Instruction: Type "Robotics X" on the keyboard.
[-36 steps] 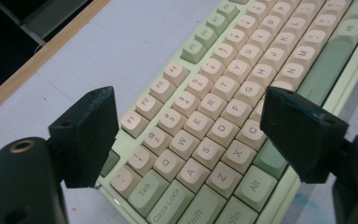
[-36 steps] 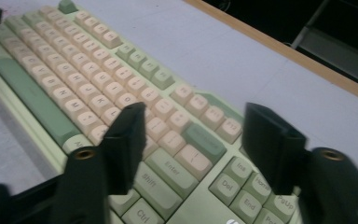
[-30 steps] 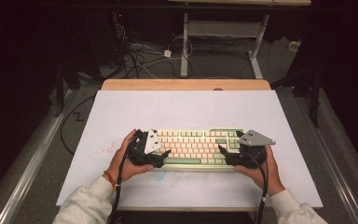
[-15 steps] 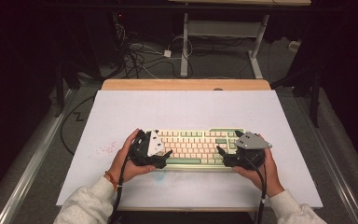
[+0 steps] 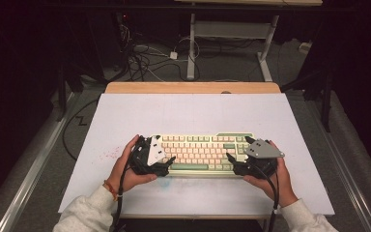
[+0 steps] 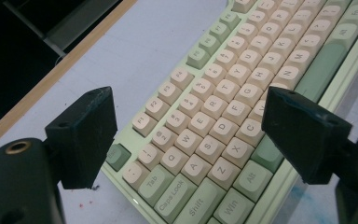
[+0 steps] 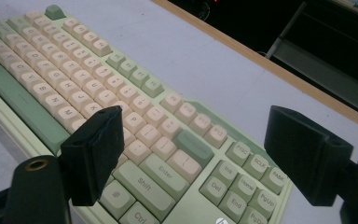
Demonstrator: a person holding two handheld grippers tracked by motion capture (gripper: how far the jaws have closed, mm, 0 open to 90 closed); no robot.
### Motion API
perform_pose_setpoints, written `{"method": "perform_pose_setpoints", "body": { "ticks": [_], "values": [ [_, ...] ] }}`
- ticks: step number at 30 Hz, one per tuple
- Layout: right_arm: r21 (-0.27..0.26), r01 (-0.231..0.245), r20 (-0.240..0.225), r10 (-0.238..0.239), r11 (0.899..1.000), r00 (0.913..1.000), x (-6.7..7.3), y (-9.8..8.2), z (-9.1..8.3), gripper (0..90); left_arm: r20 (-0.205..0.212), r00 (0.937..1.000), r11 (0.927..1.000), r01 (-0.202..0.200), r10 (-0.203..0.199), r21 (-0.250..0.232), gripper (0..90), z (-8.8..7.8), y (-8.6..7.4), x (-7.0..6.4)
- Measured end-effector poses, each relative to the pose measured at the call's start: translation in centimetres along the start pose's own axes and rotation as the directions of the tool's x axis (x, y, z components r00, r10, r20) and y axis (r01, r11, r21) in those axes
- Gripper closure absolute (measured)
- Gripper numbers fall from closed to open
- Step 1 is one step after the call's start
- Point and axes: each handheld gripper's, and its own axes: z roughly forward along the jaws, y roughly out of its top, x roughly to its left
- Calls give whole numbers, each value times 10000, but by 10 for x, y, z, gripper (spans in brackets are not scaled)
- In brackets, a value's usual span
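Mechanical keyboard (image 5: 200,153) lies near-centre on the worktop (image 5: 193,116), long axis left-right. Left claw (image 5: 170,161) released, jaws spread over its left end; right claw (image 5: 232,160) released over its right end. Both equally near.

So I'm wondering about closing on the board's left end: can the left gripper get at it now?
Probably yes: the left gripper is open, straddling the cream and green keyboard at its left end, nothing between.
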Motion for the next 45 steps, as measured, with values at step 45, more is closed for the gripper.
{"method": "perform_pose_setpoints", "body": {
  "ticks": [45],
  "values": [
    [10, 280, 719, -280, 9996, 9970, -4, -18, -35, 206, -469, 9988, 9989, -85, 107, 468, 159, -37, -51, 5]
  ]
}}
